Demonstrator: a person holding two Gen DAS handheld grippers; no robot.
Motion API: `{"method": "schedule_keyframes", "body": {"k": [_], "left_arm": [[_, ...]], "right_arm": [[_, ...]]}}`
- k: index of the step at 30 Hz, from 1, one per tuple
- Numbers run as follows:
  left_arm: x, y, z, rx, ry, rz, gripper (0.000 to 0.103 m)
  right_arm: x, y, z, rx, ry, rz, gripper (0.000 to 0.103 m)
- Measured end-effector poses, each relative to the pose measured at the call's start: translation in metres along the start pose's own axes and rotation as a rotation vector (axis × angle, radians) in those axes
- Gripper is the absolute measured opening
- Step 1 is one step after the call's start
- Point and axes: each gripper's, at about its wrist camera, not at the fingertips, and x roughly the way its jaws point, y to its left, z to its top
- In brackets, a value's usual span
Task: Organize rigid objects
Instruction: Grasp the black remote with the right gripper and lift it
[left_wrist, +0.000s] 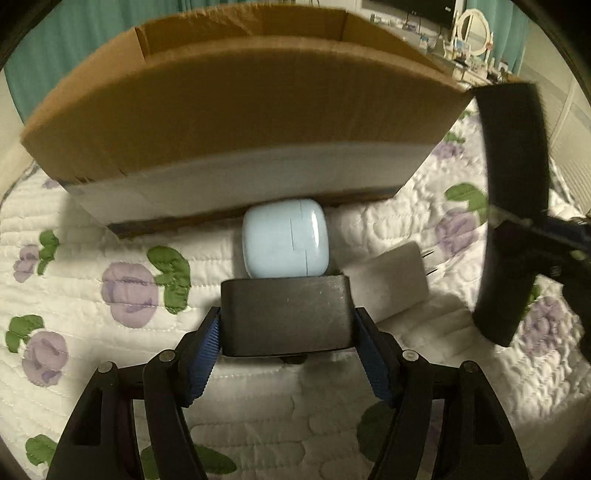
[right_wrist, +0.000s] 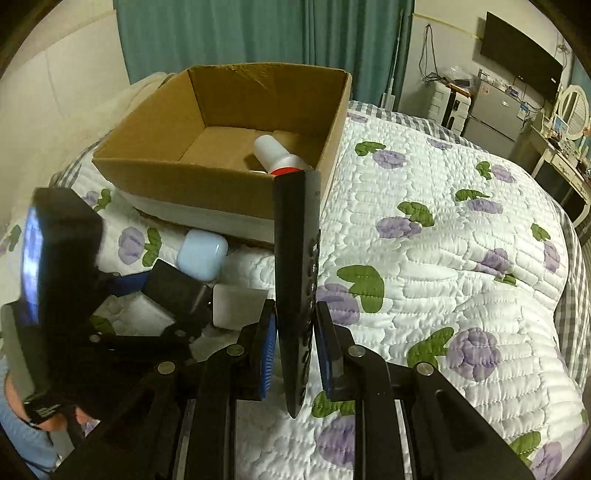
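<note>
Left tongs (left_wrist: 286, 325): closed on a black box (left_wrist: 286, 315), blue pads pressed against its two sides. The box is held low over the bed (left_wrist: 92, 369), in front of the near wall of the carton.

Right tongs (right_wrist: 293, 347): closed on a black remote (right_wrist: 295, 280), gripped near its lower end. The remote stands upright, buttons facing right, its top edge level with the carton's near right corner as seen from the right wrist. In the left wrist view the same remote (left_wrist: 513, 206) appears at the right, raised above the quilt.

Carton (right_wrist: 207, 188): open-topped, brown, resting on the bed toward its head end. A white bottle (right_wrist: 275, 151) with a red band lies on its side inside, near the right wall.

Earbud case (left_wrist: 284, 240): pale blue, on the bed, against the foot of the carton's near wall, just beyond the black box.

White charger (left_wrist: 388, 284): on the bed, just right of the black box, prongs pointing right.

Bed covering is a white quilt with purple flowers and green leaves.
</note>
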Motion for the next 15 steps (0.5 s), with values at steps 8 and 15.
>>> {"method": "schedule_keyframes", "body": {"k": [8,15], "left_arm": [[-0.001,0.005,-0.001,-0.023,-0.019,-0.032,0.071],[-0.041,0.005,-0.008,-0.035,-0.098,-0.041,0.070]], "right_arm": [[-0.003,0.000,-0.001,0.016,-0.023,-0.002,0.019],[-0.038,0.003,0.003,0.019,-0.107,0.018,0.019]]}}
